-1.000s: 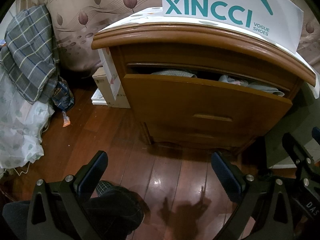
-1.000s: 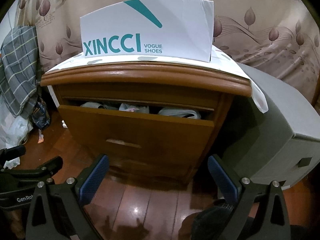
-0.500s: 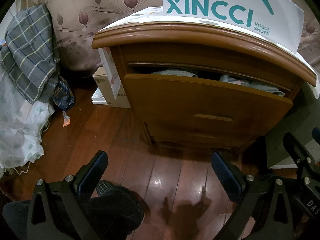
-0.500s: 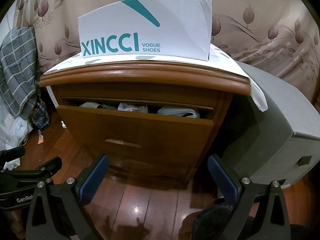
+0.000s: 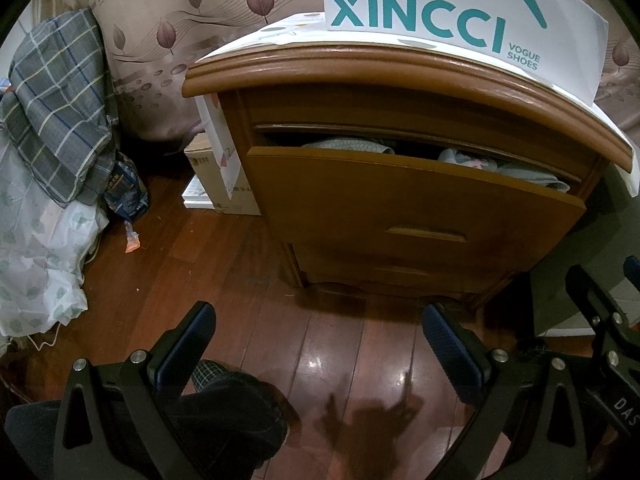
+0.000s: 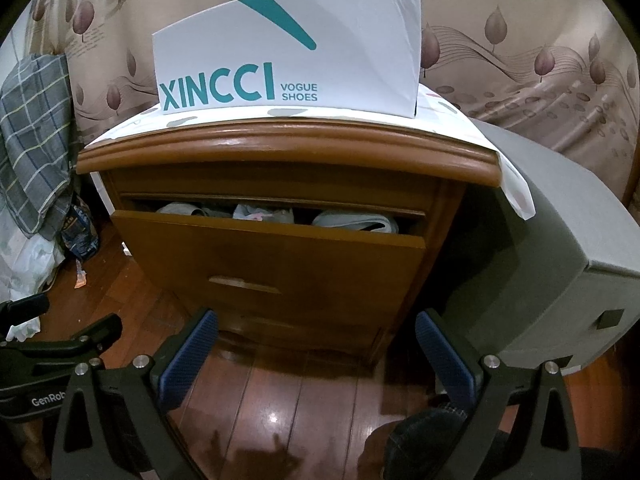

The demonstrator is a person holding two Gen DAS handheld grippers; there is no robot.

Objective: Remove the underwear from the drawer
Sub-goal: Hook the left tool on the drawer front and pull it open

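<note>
While both my grippers, left [image 5: 320, 340] and right [image 6: 316, 340], stay spread empty, drawer [image 6: 268, 264] and underwear [image 6: 352, 222] remain unchanged.

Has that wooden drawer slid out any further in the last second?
No. The drawer shows the same narrow gap under the nightstand top, clothes peeking out alike.

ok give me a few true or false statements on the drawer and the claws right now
1. The top drawer is partly open. True.
2. The left claw grips underwear. False: it is open and empty.
3. A shoe box stands on the nightstand. True.
4. The right claw is inside the drawer. False: it is open, in front of and below it.
5. Folded clothes show in the drawer. True.
</note>
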